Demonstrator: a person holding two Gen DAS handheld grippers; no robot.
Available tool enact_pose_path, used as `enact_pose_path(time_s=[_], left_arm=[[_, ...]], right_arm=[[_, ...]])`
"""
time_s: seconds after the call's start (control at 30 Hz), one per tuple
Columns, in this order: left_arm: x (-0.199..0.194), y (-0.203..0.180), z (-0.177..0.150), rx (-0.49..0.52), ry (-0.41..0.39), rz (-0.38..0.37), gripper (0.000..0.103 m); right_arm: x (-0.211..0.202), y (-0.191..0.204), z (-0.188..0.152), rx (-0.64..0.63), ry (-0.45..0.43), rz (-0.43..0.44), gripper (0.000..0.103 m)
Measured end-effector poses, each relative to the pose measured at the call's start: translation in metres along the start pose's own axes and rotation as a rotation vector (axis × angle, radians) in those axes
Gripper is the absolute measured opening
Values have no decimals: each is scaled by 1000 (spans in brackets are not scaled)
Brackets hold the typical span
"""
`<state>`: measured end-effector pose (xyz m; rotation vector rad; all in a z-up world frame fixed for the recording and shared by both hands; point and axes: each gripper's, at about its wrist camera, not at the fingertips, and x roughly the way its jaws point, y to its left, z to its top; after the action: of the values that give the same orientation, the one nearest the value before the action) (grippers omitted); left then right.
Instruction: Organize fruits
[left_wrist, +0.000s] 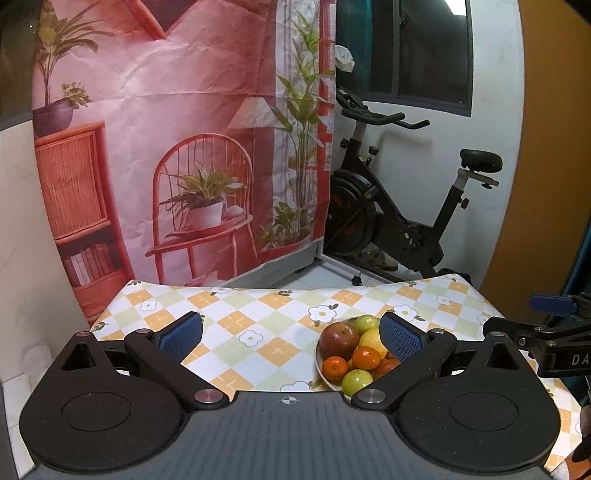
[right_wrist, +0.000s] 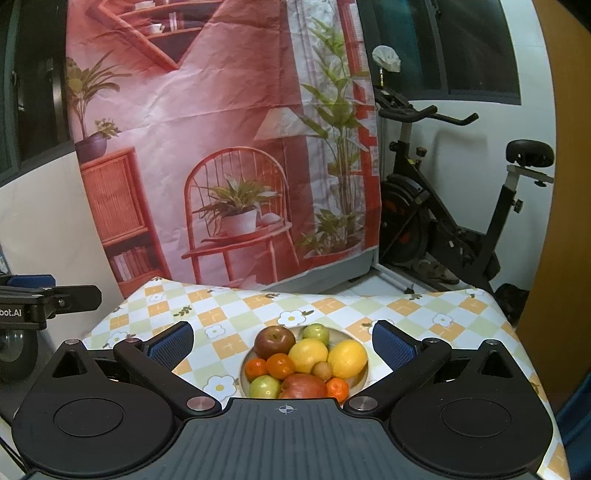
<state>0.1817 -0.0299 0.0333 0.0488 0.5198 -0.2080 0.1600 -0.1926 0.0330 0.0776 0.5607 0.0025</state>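
Fruit, assorted, heaped in one shallow pale bowl (right_wrist: 360, 374) that rests on the checked floral tablecloth (right_wrist: 229, 314), toward the near side of the table.

Contents, as the right wrist view shows them: one dark red apple (right_wrist: 275, 341) at the back left; two lemons (right_wrist: 308, 355), side by side and touching; a green fruit (right_wrist: 316, 332) behind them and another (right_wrist: 264, 386) at the front left; three small oranges (right_wrist: 280, 365); a second red apple (right_wrist: 303, 386) at the front; one small brown fruit, perhaps a kiwi (right_wrist: 322, 370), wedged between the lemons.

Handling, by judgement: all pieces are round, firm and smooth-skinned, so they are likely to roll or slip. The apples and lemons look the heaviest; the oranges and kiwi would bruise under hard pressure. Each is best taken across its widest part, top pieces first, since lower ones prop up their neighbours.

Right gripper (right_wrist: 283, 345): jaws spread wide, holding nothing, poised above the bowl.

Left gripper (left_wrist: 291, 336): jaws likewise wide and empty, bowl partly behind its right finger.

Behind: printed backdrop (right_wrist: 221, 147), exercise bike (right_wrist: 461, 229).
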Motion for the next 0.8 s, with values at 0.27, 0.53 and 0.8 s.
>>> enact_pose_path(time_s=[0.27, 0.53, 0.8], left_arm=[[1, 2, 1, -8, 2, 6, 103], [-2, 2, 1, -11, -1, 13, 103], [-3, 3, 0, -13, -1, 13, 103]], right_arm=[[-2, 1, -1, -1, 2, -3, 102], [-5, -1, -4, -2, 3, -6, 102], [-8, -3, -5, -1, 4, -8, 103]])
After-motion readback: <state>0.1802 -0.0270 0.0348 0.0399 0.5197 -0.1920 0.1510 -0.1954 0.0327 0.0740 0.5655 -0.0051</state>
